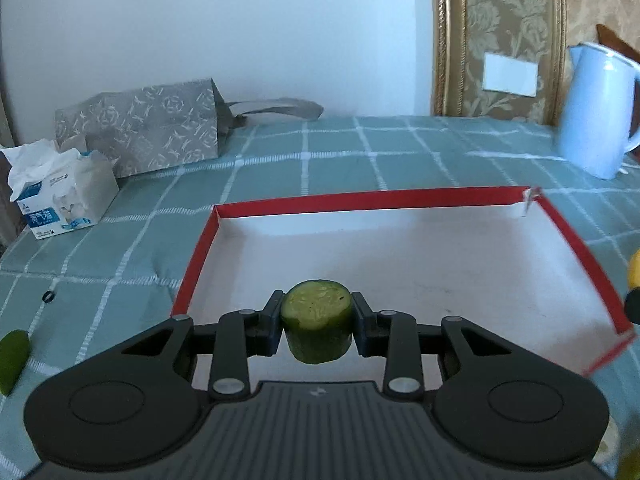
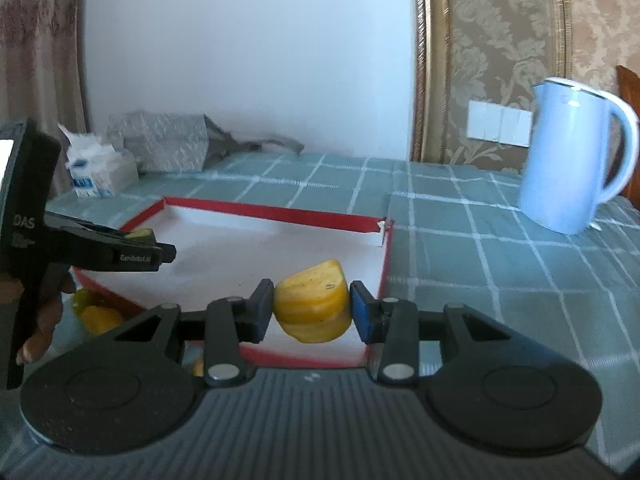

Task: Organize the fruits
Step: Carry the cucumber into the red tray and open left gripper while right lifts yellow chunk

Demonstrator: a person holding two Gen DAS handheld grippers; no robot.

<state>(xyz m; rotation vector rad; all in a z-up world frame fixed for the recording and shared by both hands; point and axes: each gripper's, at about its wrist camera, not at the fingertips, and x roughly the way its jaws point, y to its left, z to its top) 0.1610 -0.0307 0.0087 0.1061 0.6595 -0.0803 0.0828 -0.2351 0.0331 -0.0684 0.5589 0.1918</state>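
Observation:
My left gripper [image 1: 316,322] is shut on a green cucumber chunk [image 1: 316,326] and holds it above the near edge of the red-rimmed white tray [image 1: 400,200]. My right gripper [image 2: 312,312] is shut on a yellow fruit piece [image 2: 312,308] and holds it above the tray's [image 2: 276,212] near right part. The left gripper [image 2: 120,254] with the cucumber chunk's top [image 2: 140,234] shows at the left of the right wrist view. More yellow and green pieces [image 2: 96,316] lie on the cloth by the tray's near left side. A green piece [image 1: 14,360] lies at the far left.
A blue kettle [image 1: 596,112] stands at the back right of the checked green tablecloth [image 1: 360,148]. A tissue box [image 1: 64,196] and a grey patterned bag [image 1: 144,132] sit at the back left. A small black ring [image 1: 48,296] lies on the cloth at the left.

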